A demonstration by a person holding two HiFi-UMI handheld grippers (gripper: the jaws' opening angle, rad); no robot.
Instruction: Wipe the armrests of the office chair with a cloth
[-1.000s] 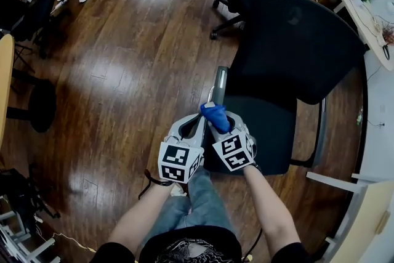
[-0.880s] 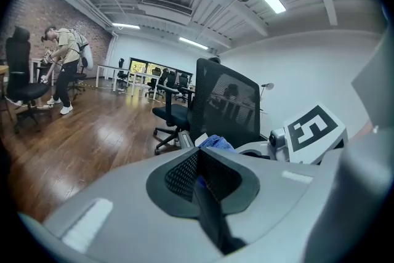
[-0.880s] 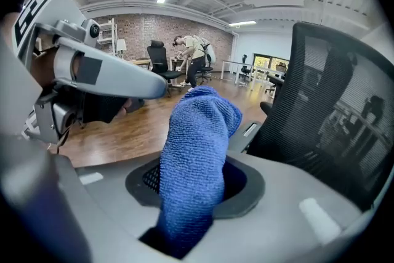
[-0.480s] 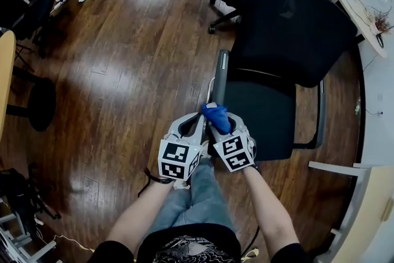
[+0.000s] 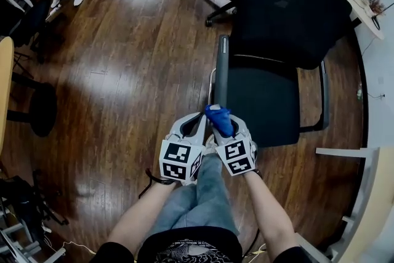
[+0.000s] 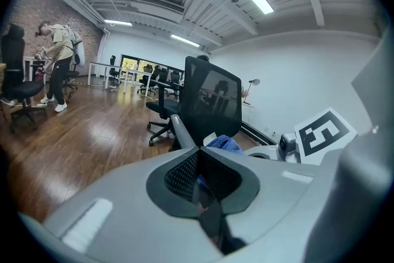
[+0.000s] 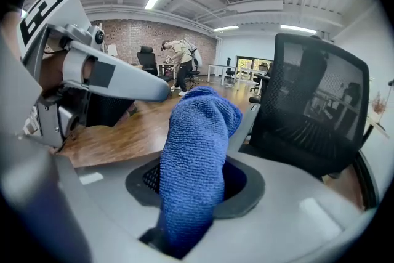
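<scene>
The right gripper [image 5: 223, 125] is clenched on a nubbly blue microfibre cloth [image 7: 197, 151], bunched into a rounded wad. It sits at the near end of the slim grey armrest [image 5: 221, 68] of the black mesh-backed office chair [image 5: 289, 9], possibly touching it. The left gripper [image 5: 198, 122], level alongside, has its jaws closed on nothing. Both forearms reach forward.

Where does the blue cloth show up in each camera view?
Head view: blue cloth, centre, in the right tongs.
Left gripper view: small blue patch, centre, beyond the left tongs.
Right gripper view: centre foreground, clamped.
Shared landmark: black mesh chair back.
</scene>
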